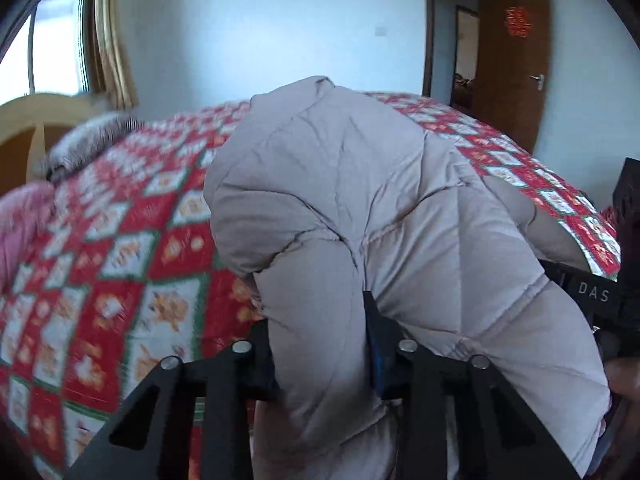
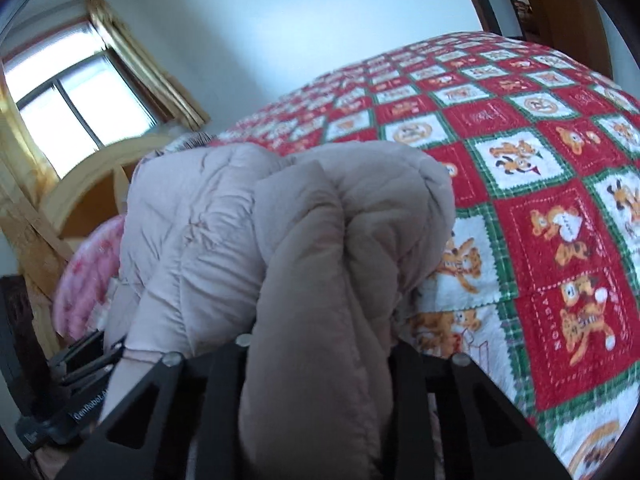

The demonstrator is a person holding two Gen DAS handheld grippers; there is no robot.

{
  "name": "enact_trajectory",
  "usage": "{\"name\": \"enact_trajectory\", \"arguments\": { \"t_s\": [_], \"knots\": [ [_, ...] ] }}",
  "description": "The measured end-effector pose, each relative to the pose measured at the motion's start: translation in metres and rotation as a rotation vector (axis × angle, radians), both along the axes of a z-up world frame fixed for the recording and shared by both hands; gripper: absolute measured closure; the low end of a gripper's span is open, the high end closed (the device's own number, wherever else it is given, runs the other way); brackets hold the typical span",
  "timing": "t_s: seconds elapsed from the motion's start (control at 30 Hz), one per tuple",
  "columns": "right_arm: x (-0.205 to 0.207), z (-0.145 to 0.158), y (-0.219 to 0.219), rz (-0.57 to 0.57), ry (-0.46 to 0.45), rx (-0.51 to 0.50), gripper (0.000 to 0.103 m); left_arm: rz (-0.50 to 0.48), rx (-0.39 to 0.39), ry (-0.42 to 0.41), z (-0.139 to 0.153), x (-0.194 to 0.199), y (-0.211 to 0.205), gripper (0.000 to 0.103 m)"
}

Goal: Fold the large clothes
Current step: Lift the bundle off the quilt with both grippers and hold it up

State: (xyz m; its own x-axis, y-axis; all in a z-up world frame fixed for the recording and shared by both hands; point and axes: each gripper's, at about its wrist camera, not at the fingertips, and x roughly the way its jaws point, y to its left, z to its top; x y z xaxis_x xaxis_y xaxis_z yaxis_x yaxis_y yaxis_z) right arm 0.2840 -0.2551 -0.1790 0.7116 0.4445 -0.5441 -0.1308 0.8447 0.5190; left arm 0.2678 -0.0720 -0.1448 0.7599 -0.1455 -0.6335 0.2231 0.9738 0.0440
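A pale beige puffer coat [image 1: 340, 200] lies bunched up on the bed, with part of it raised. My left gripper [image 1: 322, 348] is shut on a thick roll of the coat, which bulges out between its black fingers [image 1: 378, 344]. My right gripper [image 2: 320, 356] is shut on another padded fold of the coat [image 2: 320, 264], and the fabric hides its fingertips. Each gripper also shows in the other's view: the right gripper's body [image 1: 596, 296] at the right edge, the left gripper's body [image 2: 76, 384] at the lower left.
The bed carries a red, green and white checked quilt [image 2: 540, 208] with cartoon animals. A pink pillow [image 2: 84, 276], a grey furry piece [image 1: 92, 140] and a wooden headboard [image 2: 88, 184] are at the left. A window with yellow curtains [image 2: 132, 60] and a brown door [image 1: 516, 64] stand beyond.
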Motion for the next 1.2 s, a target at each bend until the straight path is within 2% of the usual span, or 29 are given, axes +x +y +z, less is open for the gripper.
{"name": "enact_trajectory", "arguments": {
  "t_s": [0.23,0.33,0.6,0.73,1.2],
  "knots": [
    [-0.034,0.034,0.009,0.021,-0.108,0.076,0.076,-0.011,0.02,-0.11,0.047,-0.04,0.011,0.074],
    [-0.046,0.051,0.016,0.037,-0.155,0.091,0.076,-0.003,0.005,-0.146,0.066,-0.054,0.022,0.075],
    [-0.057,0.078,0.053,0.106,-0.22,0.092,0.076,0.033,0.032,-0.217,0.097,-0.087,0.06,0.076],
    [-0.06,0.085,0.076,0.148,-0.236,0.1,0.076,0.065,0.051,-0.244,0.105,-0.099,0.083,0.076],
    [-0.057,0.099,0.152,0.286,-0.238,0.048,0.077,0.178,0.017,-0.241,0.104,-0.124,0.161,0.077]
  ]
}}
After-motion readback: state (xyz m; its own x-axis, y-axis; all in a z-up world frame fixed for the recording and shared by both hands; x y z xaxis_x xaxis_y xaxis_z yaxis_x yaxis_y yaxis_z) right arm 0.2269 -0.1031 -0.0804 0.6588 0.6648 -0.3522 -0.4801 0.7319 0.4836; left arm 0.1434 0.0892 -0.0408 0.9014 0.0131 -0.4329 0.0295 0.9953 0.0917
